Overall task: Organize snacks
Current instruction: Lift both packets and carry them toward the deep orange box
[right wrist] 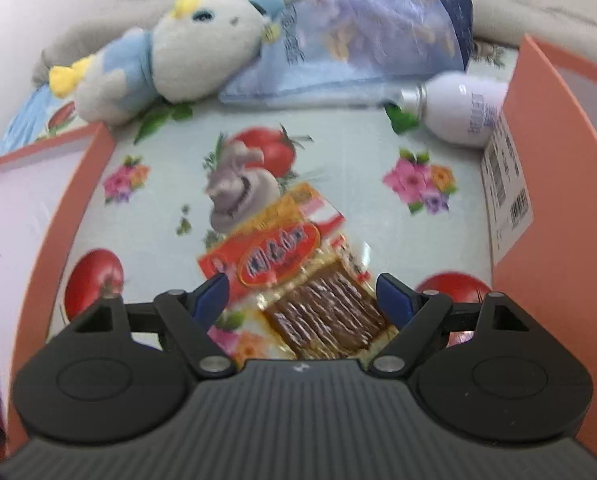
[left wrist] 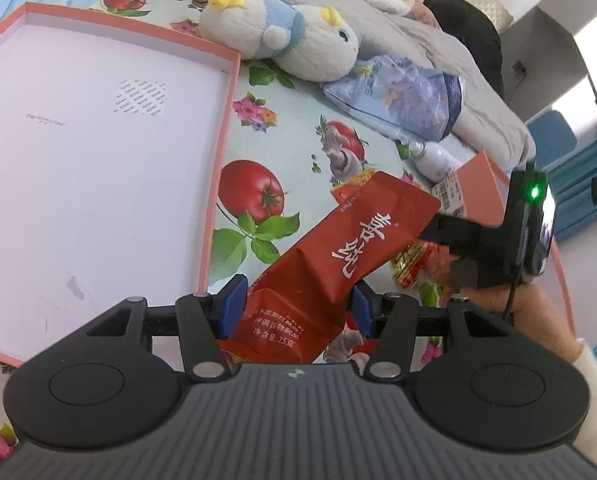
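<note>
**Two light packets, two different grips**

The left gripper (left wrist: 296,306) is pinching a red packet (left wrist: 338,264) near its lower end, lifted over the printed bedsheet (left wrist: 298,136) just right of the empty pink box lid (left wrist: 222,152). The packet is looking light, crinkly and soft, so it is likely sagging or twisting if held by one corner; a grip across the middle seems steadier. The right gripper (right wrist: 302,300) is standing spread, its blue pads straddling a clear-wrapped snack packet (right wrist: 298,280) lying flat on the sheet, without pressing it. That wrapper is looking slippery and thin; pinching across the firmer brown strips seems safest.
</note>
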A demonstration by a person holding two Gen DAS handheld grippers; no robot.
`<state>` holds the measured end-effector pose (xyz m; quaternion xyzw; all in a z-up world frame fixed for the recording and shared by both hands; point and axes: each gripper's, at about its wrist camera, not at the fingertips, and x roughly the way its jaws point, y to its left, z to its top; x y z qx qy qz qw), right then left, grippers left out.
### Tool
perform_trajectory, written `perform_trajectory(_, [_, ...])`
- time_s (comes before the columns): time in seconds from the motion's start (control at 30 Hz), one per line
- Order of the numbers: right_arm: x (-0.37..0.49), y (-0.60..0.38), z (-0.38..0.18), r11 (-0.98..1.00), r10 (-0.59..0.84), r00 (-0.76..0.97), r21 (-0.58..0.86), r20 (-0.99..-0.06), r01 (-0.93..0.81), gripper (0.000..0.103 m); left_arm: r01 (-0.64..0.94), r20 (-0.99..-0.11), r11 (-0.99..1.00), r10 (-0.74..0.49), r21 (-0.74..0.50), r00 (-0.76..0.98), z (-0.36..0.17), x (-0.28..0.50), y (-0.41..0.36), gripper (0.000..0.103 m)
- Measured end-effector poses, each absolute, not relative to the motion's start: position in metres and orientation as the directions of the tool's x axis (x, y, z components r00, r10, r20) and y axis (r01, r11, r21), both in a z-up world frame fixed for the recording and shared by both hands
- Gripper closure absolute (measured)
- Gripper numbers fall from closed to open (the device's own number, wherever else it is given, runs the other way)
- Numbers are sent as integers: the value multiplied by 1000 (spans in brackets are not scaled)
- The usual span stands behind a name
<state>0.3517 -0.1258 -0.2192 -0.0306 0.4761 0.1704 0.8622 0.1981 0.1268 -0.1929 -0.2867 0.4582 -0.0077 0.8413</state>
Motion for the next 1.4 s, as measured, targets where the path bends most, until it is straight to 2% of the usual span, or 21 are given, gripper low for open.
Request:
perform_trajectory(0.07, [351,-127,-224,935,253,479,86,-840,-344,11,-259,-765,828,-277,-497,582,-192,198,131,43])
perform_trajectory(0.17, [345,-125,-232,919,223,492,13,-841,-394,8,-256,-767,830,-280,-495,578,-192,200,132,43])
perform_trajectory(0.37, [345,-126,-232,935,220,469,47,-855,-352,8,-247,-764,828,-292,-503,576,-192,201,125,43])
perform_trajectory(0.4, [344,-125,-231,935,217,463,47,-859,-352,10,-247,-764,828,-293,-504,575,-192,201,124,43])
perform_trajectory(0.47, [342,-125,-229,933,221,456,51,-862,-356,21,-250,-765,826,-294,-505,573,-193,201,122,43])
perform_trajectory(0.67, [323,-122,-224,908,250,430,56,-868,-415,42,-254,-760,823,-291,-508,581,-193,203,118,43])
perform_trajectory(1.0, [293,-128,-215,909,311,428,134,-849,-396,47,-276,-771,835,-244,-475,588,-186,194,114,43])
perform_trajectory(1.03, [290,-128,-214,908,318,429,141,-846,-395,49,-278,-772,837,-240,-472,588,-186,193,113,43])
perform_trajectory(1.07, [286,-128,-212,906,326,432,148,-841,-396,61,-280,-774,838,-235,-468,588,-185,192,112,43])
perform_trajectory(1.1, [283,-128,-208,907,325,445,142,-835,-395,68,-282,-775,840,-231,-464,588,-184,192,111,43])
perform_trajectory(1.13, [280,-128,-204,909,323,449,142,-833,-391,68,-286,-778,842,-224,-458,587,-184,192,110,43])
perform_trajectory(1.2, [278,-131,-200,911,331,445,160,-832,-379,75,-286,-780,847,-213,-447,588,-183,193,106,43])
perform_trajectory(1.4, [276,-141,-198,920,329,469,168,-819,-353,79,-284,-781,849,-213,-446,587,-183,194,96,43])
